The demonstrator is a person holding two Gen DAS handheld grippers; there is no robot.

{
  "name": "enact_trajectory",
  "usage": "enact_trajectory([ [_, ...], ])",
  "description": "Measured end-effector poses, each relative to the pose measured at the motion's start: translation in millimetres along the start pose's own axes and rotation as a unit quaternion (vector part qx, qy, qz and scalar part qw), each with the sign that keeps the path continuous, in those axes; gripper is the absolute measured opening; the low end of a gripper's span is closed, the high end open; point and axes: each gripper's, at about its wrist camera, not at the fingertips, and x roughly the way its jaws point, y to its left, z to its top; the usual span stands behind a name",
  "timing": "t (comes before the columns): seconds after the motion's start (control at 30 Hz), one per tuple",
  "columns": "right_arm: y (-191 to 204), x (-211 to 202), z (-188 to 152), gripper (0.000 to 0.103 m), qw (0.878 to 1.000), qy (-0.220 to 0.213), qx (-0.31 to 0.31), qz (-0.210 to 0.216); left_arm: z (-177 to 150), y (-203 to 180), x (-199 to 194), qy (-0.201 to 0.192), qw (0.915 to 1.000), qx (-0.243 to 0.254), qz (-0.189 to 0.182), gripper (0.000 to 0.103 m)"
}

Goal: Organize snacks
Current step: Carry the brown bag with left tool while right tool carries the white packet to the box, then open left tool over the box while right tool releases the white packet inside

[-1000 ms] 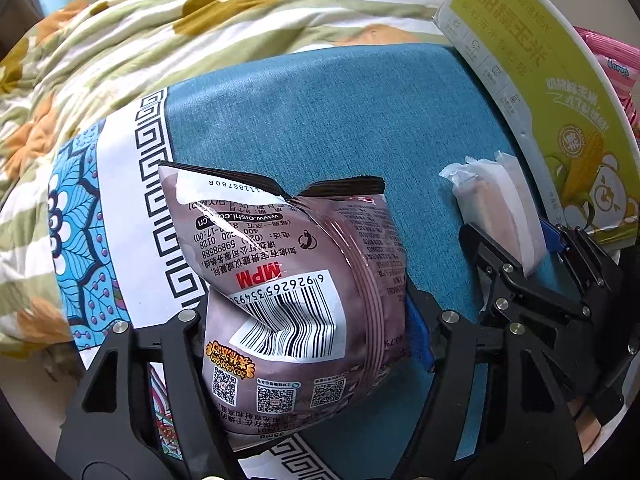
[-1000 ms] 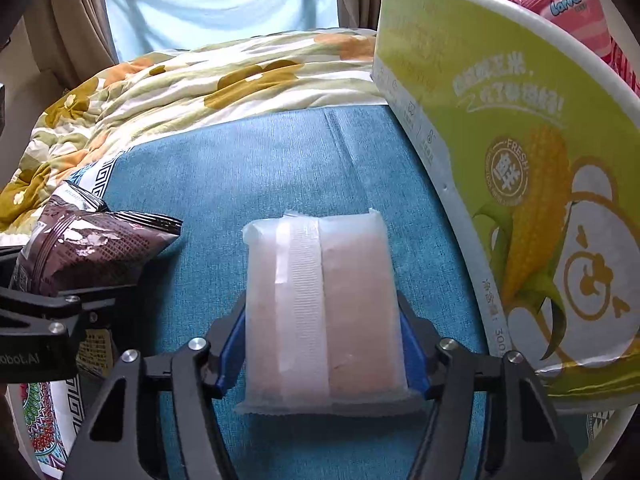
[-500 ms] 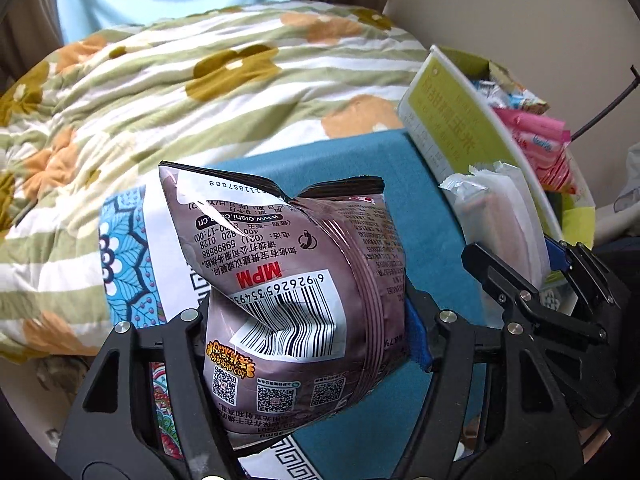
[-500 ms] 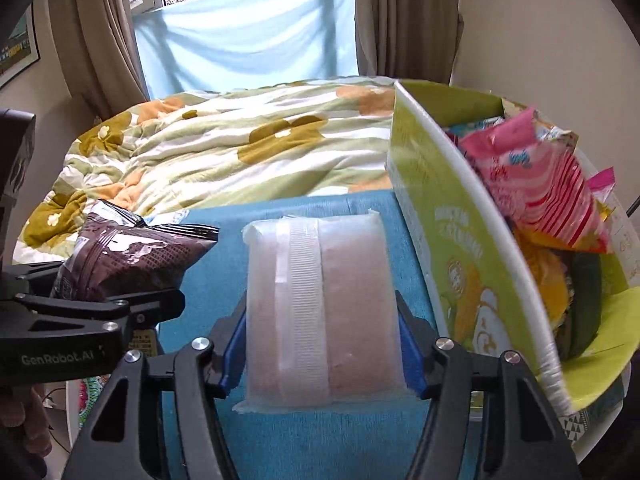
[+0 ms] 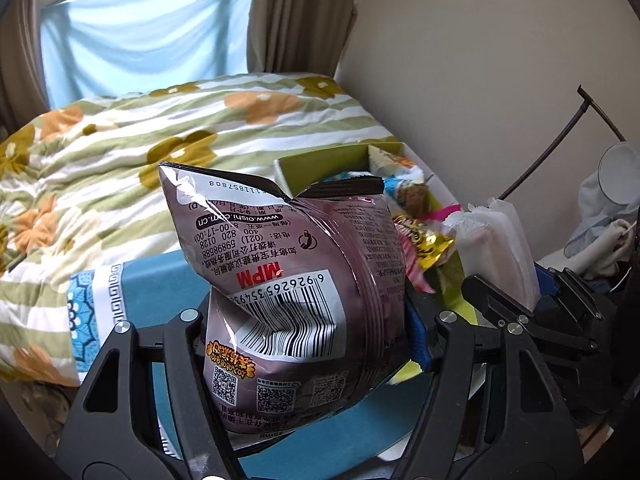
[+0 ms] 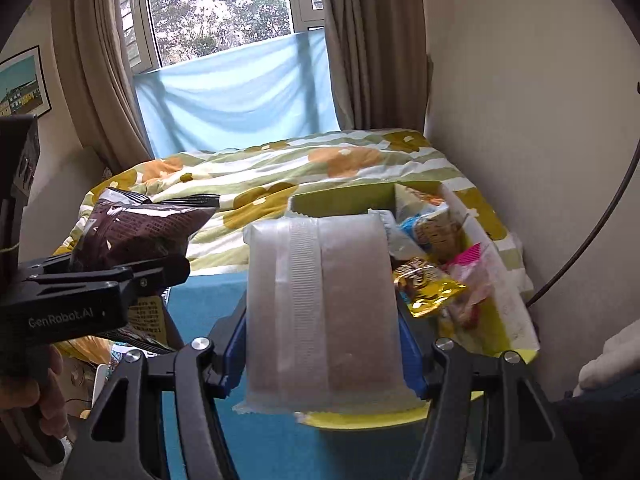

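My left gripper [image 5: 308, 344] is shut on a brown snack bag [image 5: 292, 280] with a barcode, held in the air; the bag also shows in the right wrist view [image 6: 136, 232]. My right gripper [image 6: 320, 356] is shut on a frosted clear snack packet [image 6: 320, 304], held above the near edge of the yellow-green snack box [image 6: 516, 344]. The packet also shows at the right of the left wrist view [image 5: 496, 248]. The box holds several packets, among them a gold one [image 6: 428, 288] and a pink one [image 6: 464, 260].
A teal cloth [image 5: 152, 284] with a patterned border covers the table below. A bed with a flowered quilt [image 6: 320, 168] lies behind. A wall [image 6: 520, 100] stands close on the right, with a thin dark cable [image 6: 592, 232] along it.
Both grippers have risen with their snacks. The views now look down into the open box from above, and the window and wall have come into sight.
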Motion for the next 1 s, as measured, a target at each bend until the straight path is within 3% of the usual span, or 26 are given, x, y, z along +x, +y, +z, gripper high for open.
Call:
enact_trajectory([
  [0.23,-95.7,-17.7,6.6,0.058,1.000,-0.001,0.007,0.000,8.6,-97.4,52.2,0.014,0.9998,-0.012,-0.006,0.065],
  [0.43,-153.7,-14.3,12.8,0.058,1.000,0.015,0.010,0.005,2.8,-148.3,89.4,0.034,0.9992,-0.016,0.009,0.065],
  [0.5,-164.6,-13.8,13.4,0.058,1.000,0.017,0.009,0.009,-0.8,-157.5,100.0,0.047,0.9987,-0.017,0.007,0.074],
  [0.57,-171.9,-12.1,14.2,0.058,1.000,0.018,0.011,0.013,-4.5,-164.1,107.7,0.055,0.9982,-0.017,0.018,0.090],
  [0.63,-175.9,-10.6,14.1,0.058,1.000,0.019,0.012,0.018,-8.2,-164.8,109.8,0.056,0.9973,-0.013,0.045,0.097],
  [0.8,-181.2,-5.1,11.7,0.058,0.999,0.025,0.013,0.029,-17.5,-138.2,92.5,0.046,0.9950,-0.020,0.087,0.098],
  [1.0,-173.7,0.8,19.5,0.058,0.998,0.023,0.002,0.053,-35.1,-96.0,60.2,0.031,0.9925,-0.064,0.100,0.098],
])
